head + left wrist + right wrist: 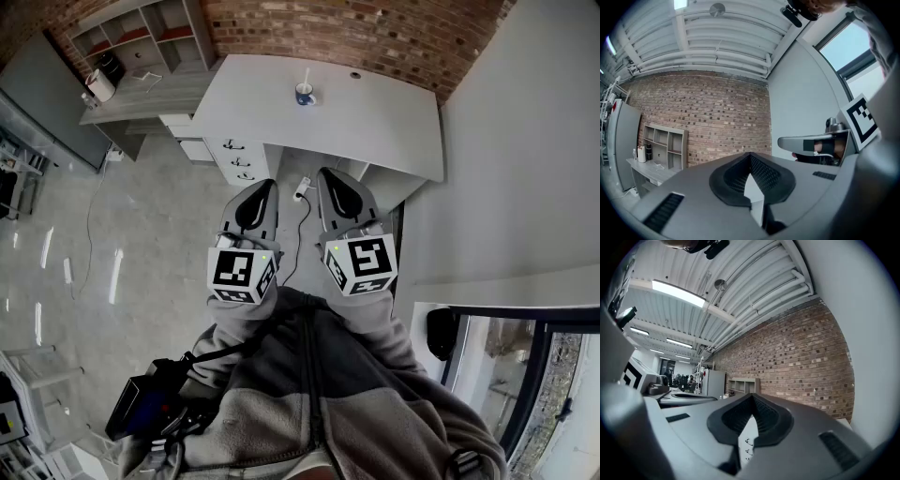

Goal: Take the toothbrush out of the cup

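Toothbrush (306, 77) in cup (305, 95) on table (375, 122): not yet removed. Left gripper (260, 192), right gripper (333, 183) pressed together, empty, well apart from cup.

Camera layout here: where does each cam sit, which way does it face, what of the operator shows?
Head view: on the head, steeply down at floor and white desk with cup and toothbrush; shows jacket, left gripper, right gripper.
Left gripper view: on left gripper, toward brick wall and ceiling; own shut jaws, right gripper at right.
Right gripper view: on right gripper, toward same wall; own shut jaws, left gripper at left.
Shared: both gripper views see the brick wall and shelf unit.
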